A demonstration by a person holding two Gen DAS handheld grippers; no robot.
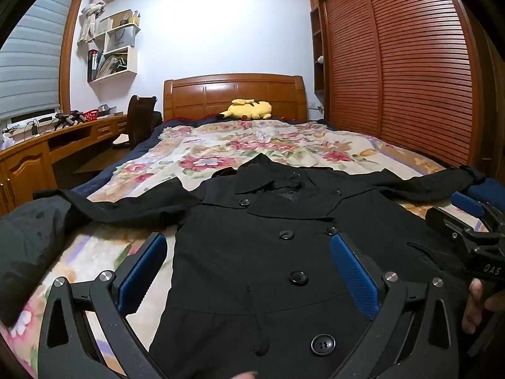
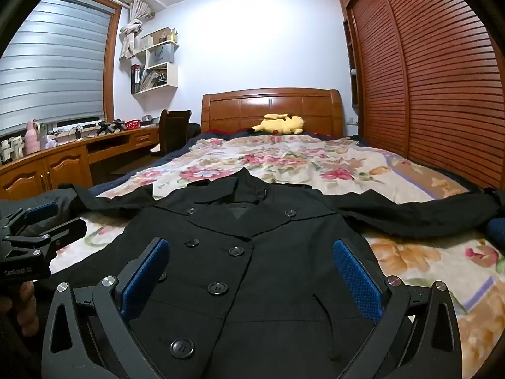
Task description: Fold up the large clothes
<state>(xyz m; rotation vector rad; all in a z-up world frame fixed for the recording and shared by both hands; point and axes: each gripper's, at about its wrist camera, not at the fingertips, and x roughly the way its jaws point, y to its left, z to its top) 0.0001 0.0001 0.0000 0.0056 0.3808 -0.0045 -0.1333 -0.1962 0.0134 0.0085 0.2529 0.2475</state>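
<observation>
Left wrist view: the black coat (image 1: 268, 252) lies flat, buttons up, on the floral bedspread (image 1: 252, 145) — sleeves out toward nine and three o'clock. Left gripper (image 1: 249, 268) and right gripper (image 2: 252, 271) hover spread wide, holding nothing. Folding hasn't begun; next, probably grasp a sleeve.

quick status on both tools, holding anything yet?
Left tool: open wide, empty, above the black coat.
Right tool: open wide, empty, also above the coat.
</observation>
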